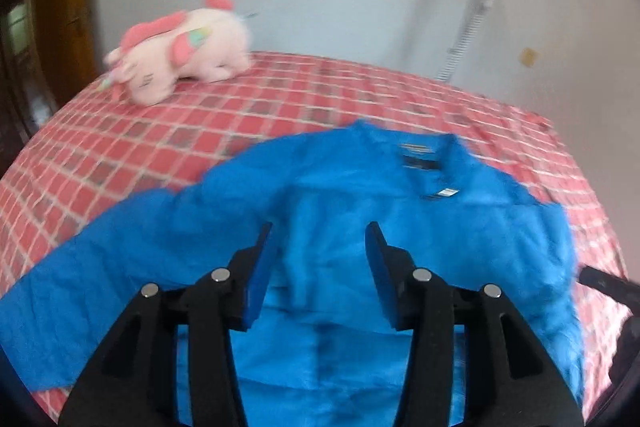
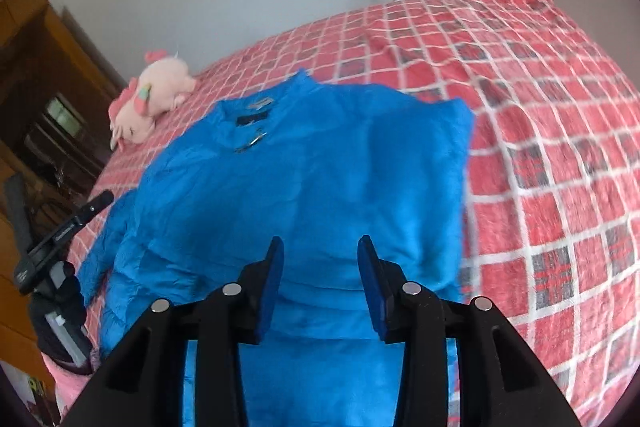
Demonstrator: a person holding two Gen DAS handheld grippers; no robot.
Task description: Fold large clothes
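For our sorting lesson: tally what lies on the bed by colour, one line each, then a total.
Blue: 1, the shirt
Pink: 1, the plush toy
Total: 2, both lying on the red checked bedspread

Cloth, plush and matt plastic

Under the left gripper (image 1: 320,231), of matt black plastic with shiny metal pins, lies a crinkled blue cloth shirt (image 1: 340,211) on a woven checked bedspread (image 1: 200,115); beyond it, a fuzzy plush toy (image 1: 180,55).
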